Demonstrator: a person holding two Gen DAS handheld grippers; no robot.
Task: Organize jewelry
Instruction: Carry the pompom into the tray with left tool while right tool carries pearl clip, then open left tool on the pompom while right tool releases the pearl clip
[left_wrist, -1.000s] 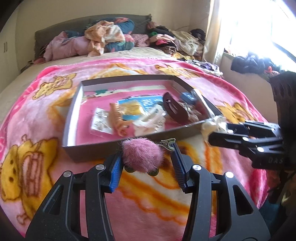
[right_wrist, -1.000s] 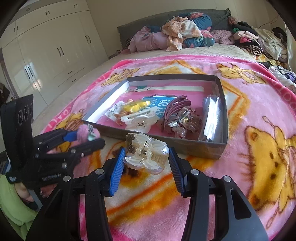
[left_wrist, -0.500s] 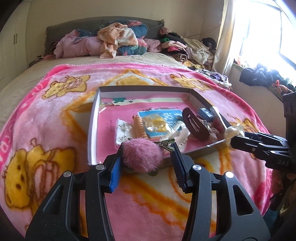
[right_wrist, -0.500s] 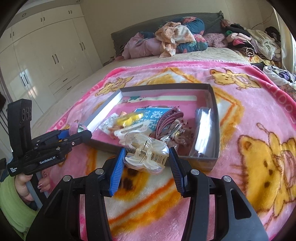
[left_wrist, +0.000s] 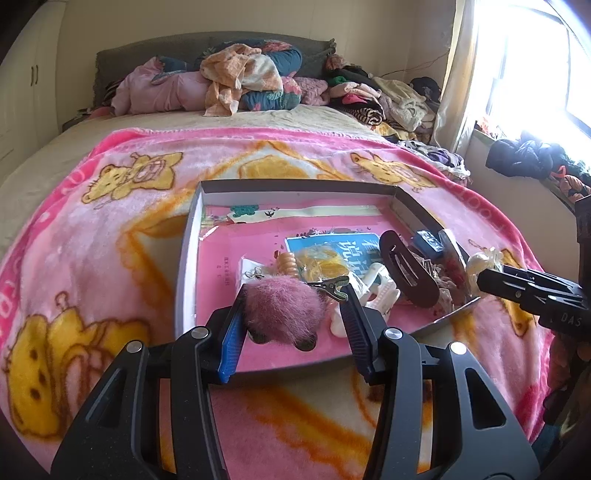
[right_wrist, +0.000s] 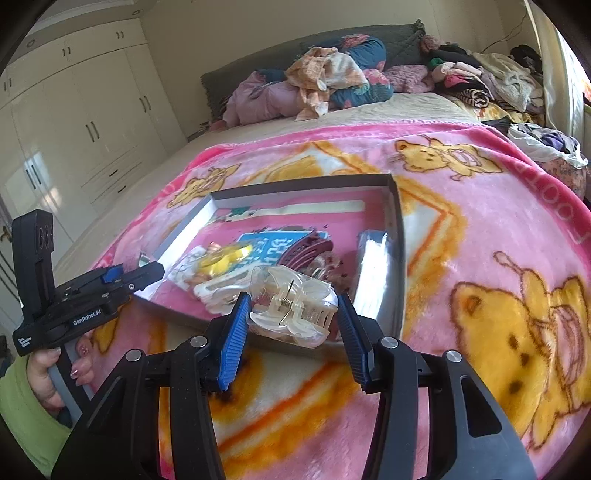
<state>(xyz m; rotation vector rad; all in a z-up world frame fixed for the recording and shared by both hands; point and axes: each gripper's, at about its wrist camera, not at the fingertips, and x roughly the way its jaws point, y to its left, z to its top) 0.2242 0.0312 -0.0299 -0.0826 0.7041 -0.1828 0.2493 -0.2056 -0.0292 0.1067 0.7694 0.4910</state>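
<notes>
My left gripper (left_wrist: 293, 314) is shut on a pink fuzzy pom-pom clip (left_wrist: 282, 308) with a metal clasp, held over the near edge of the grey shallow box (left_wrist: 186, 254). My right gripper (right_wrist: 291, 314) is shut on a clear plastic claw clip (right_wrist: 293, 310), held above the box's near edge (right_wrist: 173, 314). The box holds a dark maroon hair clip (left_wrist: 408, 269), a white claw clip (left_wrist: 376, 291), yellow bands in a bag (left_wrist: 321, 260), a blue card (left_wrist: 332, 240) and other small pieces. The left gripper also shows in the right wrist view (right_wrist: 147, 271), the right one in the left wrist view (left_wrist: 484, 275).
The box lies on a pink blanket with yellow bears (left_wrist: 110, 240) on a bed. Piled clothes and pillows (left_wrist: 243, 81) lie at the headboard. A window (left_wrist: 535, 55) is to the right, white wardrobes (right_wrist: 74, 122) to the left.
Both grippers have risen and moved forward toward the box, so each held clip now hangs over its near edge. Both grips stay unchanged.
</notes>
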